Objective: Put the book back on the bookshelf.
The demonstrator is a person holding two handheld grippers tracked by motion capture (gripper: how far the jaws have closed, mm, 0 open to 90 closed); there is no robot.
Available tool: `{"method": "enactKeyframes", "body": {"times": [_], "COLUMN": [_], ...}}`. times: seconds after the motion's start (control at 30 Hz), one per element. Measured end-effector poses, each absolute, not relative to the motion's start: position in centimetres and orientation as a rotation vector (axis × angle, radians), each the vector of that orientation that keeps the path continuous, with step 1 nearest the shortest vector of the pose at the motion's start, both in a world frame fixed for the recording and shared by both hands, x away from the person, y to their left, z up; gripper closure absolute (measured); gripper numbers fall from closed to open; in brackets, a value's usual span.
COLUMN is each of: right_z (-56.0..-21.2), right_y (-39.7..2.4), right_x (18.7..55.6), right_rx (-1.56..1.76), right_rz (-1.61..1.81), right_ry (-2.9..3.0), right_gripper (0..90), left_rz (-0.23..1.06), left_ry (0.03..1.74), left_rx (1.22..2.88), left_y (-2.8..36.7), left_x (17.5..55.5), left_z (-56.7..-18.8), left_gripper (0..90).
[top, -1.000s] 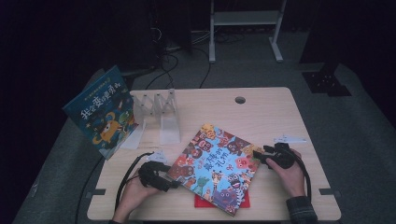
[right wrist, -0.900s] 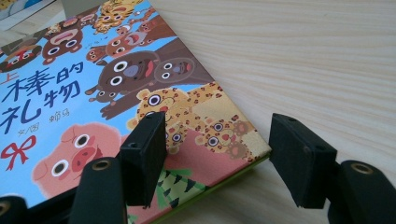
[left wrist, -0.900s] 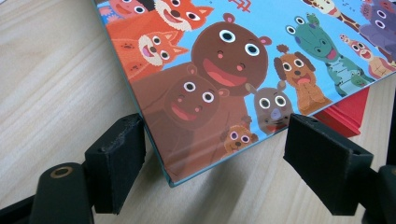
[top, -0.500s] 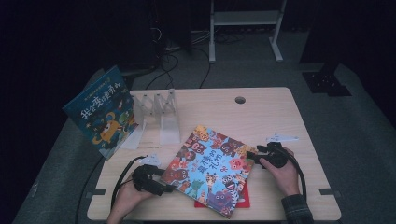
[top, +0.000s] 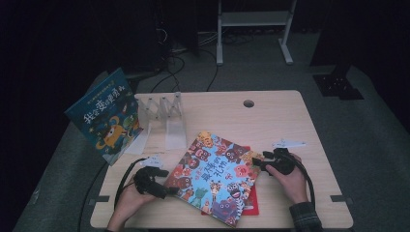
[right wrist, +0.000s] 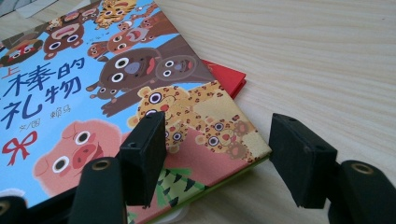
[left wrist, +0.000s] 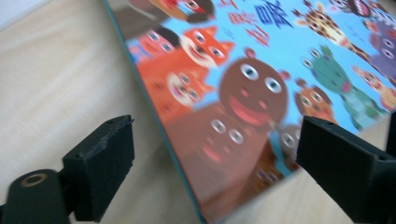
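High view: fixed above my side of the table [top: 290, 104], looking forward and down; takes in the whole tabletop and dark floor beyond, from some way off. My forearms enter at the bottom edge.

Left gripper view: rides my left gripper [left wrist: 212, 154], very near the tabletop, looking along the jaws rightward across the animal picture book [left wrist: 261, 93], its near-left corner between my jaws.

Right gripper view: rides my right gripper [right wrist: 219, 158], equally low and close, looking leftward over the book's right corner.

Shared: all three take in this book's cover and the pale wood around it.
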State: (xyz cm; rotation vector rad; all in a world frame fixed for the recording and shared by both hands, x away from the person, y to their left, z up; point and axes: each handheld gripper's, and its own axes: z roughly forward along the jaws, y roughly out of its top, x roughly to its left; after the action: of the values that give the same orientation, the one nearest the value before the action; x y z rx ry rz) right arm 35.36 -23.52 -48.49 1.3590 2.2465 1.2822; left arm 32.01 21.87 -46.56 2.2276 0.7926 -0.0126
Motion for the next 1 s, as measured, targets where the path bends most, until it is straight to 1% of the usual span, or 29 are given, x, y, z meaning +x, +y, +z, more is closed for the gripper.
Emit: {"method": "enactKeyframes", "body": {"times": [0.3,0.5,0.53,0.57,0.6,0.8,0.9,1.0], "right_z": [-48.5,-48.5,-48.5,-48.5,-48.5,-48.5,-48.5,-48.5], "right_y": [-23.5,-23.5,-23.5,-23.5,-23.5,-23.5,-23.5,-23.5], "right_x": [35.4,35.4,35.4,35.4,35.3,35.3,35.3,35.3], "right_rx": [1.357,1.354,1.353,1.353,1.351,1.347,1.34,1.33], "right_rz": [1.284,1.285,1.286,1.286,1.287,1.287,1.281,1.278], "right_ry": [2.247,2.247,2.246,2.246,2.245,2.245,2.247,2.246], "right_gripper": [36.0,36.0,36.0,36.0,36.0,36.0,36.0,36.0], "left_rz": [-0.02,-0.056,-0.084,-0.084,-0.119,-0.158,-0.208,-0.233], "left_ry": [0.784,0.808,0.812,0.812,0.817,0.806,0.798,0.801], "left_rx": [2.19,2.203,2.209,2.209,2.227,2.235,2.228,2.237], "left_y": [20.8,19.7,19.5,19.5,19.2,18.6,18.2,17.9], "left_x": [35.1,36.8,36.9,36.9,37.0,37.1,37.2,37.2], "left_z": [-45.9,-46.4,-46.6,-46.6,-47.0,-47.5,-47.8,-48.0], "left_gripper": [7.5,6.5,6.5,6.5,6.5,6.2,6.1,3.7]}}
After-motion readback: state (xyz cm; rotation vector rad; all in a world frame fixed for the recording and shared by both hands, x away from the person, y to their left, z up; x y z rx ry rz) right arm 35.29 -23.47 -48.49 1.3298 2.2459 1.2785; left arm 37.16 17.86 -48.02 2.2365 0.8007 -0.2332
